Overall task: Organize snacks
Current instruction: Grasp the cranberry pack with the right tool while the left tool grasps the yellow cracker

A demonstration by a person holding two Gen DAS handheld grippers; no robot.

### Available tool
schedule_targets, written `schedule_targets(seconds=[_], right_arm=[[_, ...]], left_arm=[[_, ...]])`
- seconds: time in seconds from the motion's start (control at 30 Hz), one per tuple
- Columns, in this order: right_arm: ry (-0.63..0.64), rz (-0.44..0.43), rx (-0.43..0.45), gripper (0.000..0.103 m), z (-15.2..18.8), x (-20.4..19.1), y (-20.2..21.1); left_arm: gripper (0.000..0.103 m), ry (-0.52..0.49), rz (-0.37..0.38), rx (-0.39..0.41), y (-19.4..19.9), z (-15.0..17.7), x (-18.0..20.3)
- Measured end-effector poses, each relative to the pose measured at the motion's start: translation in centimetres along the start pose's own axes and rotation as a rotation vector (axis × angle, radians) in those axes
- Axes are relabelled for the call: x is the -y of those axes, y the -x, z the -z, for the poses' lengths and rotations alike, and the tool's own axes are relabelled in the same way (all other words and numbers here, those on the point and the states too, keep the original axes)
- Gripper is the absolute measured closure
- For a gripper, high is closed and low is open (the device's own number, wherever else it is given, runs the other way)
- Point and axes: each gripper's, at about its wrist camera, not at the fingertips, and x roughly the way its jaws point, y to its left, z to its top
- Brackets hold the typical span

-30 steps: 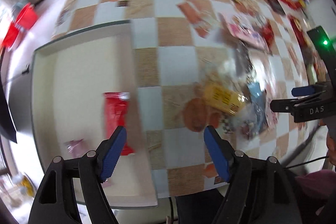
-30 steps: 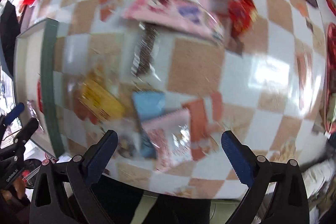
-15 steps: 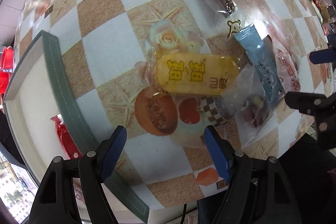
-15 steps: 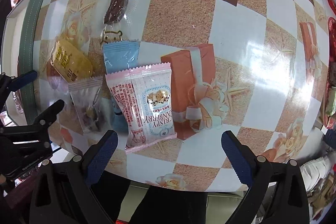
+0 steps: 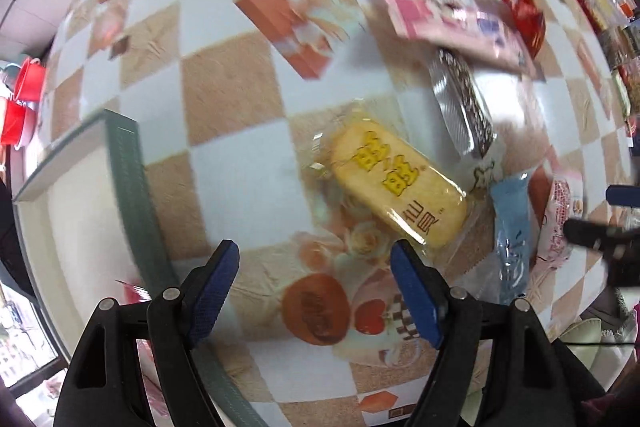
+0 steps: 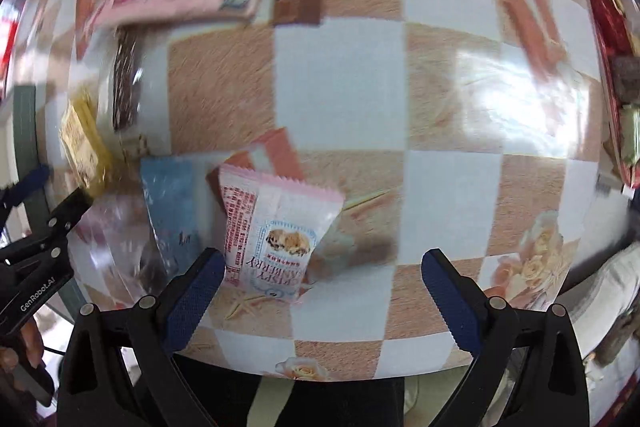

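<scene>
A yellow wrapped cake snack lies on the checkered tablecloth, just ahead and right of my open, empty left gripper. It also shows blurred in the right wrist view. A pink-and-white cranberry packet lies just ahead of my open, empty right gripper, near its left finger. A light blue packet lies beside it, also in the left wrist view. A clear-wrapped dark bar lies beyond the yellow snack.
A white box with a grey-green rim sits at the left and holds a red packet. A large pink bag and a red packet lie farther back. More snacks line the far right. The table's front edge is close.
Both views are blurred with motion. The left gripper swung from over the box to the yellow snack and has closed in on it. The right gripper has moved closer to the cranberry packet.
</scene>
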Motion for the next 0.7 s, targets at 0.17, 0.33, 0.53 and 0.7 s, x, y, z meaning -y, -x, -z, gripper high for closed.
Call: schedule_targets(seconds=[0.17, 0.33, 0.53, 0.7], right_arm=[[-0.059, -0.027, 0.038, 0.003, 0.2, 3.0, 1.0], [-0.088, -0.045, 0.021, 0.003, 1.1, 4.9, -0.1], [-0.089, -0.056, 0.002, 0.003, 4.4, 5.4, -1.7], [-0.136, -0.116, 0.015, 0.003, 4.2, 5.9, -1.3]], left_arm=[[0.022, -0.036, 0.0, 0.031, 1.4, 0.8, -1.8], [0.022, -0.167, -0.045, 0.072, 1.9, 2.5, 0.5], [0.022, -0.124, -0.027, 0.048, 1.2, 0.8, 2.8], [0.022, 0.118, 0.036, -0.015, 0.5, -3.0, 0.8]])
